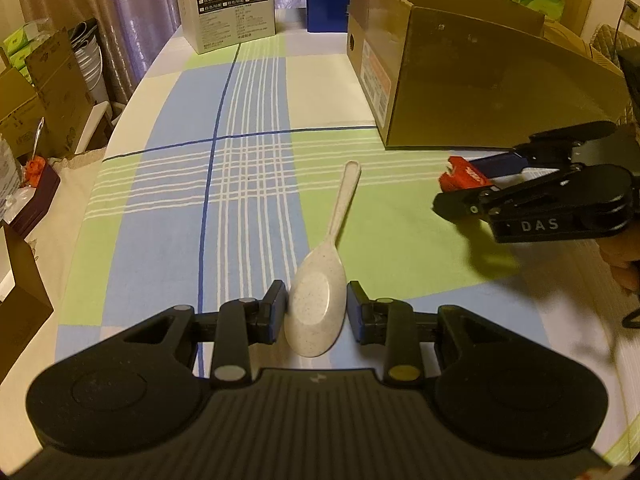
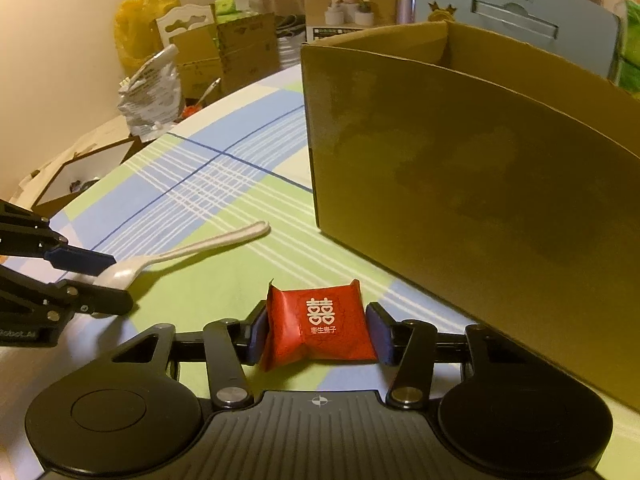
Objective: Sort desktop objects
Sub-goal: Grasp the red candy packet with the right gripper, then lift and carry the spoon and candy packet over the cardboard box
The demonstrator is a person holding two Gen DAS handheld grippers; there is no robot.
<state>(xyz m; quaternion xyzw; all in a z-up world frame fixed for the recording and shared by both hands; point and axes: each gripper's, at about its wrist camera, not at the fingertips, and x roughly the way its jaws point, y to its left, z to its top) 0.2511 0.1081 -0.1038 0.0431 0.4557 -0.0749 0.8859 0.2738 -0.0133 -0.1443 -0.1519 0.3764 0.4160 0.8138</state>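
Note:
A cream speckled spoon point(image 1: 320, 300) lies on the checked tablecloth point(image 1: 248, 220), its handle pointing away. Its bowl sits between the pads of my left gripper point(image 1: 317, 312), and both pads touch it. In the right wrist view the same spoon point(image 2: 192, 250) runs out of the left gripper point(image 2: 120, 280) at the left edge. My right gripper point(image 2: 318, 332) is shut on a red packet point(image 2: 320, 324) with white characters, which is squeezed between the pads. From the left wrist view, that right gripper point(image 1: 456, 182) hovers over the table with the red packet point(image 1: 464, 176).
A tall open cardboard box point(image 1: 480, 80) stands on the table just beyond the right gripper, filling the right side point(image 2: 480, 200). A printed product box point(image 1: 228, 4) and a blue folder point(image 1: 326, 8) stand at the far edge. Cartons point(image 1: 40, 92) crowd the floor to the left.

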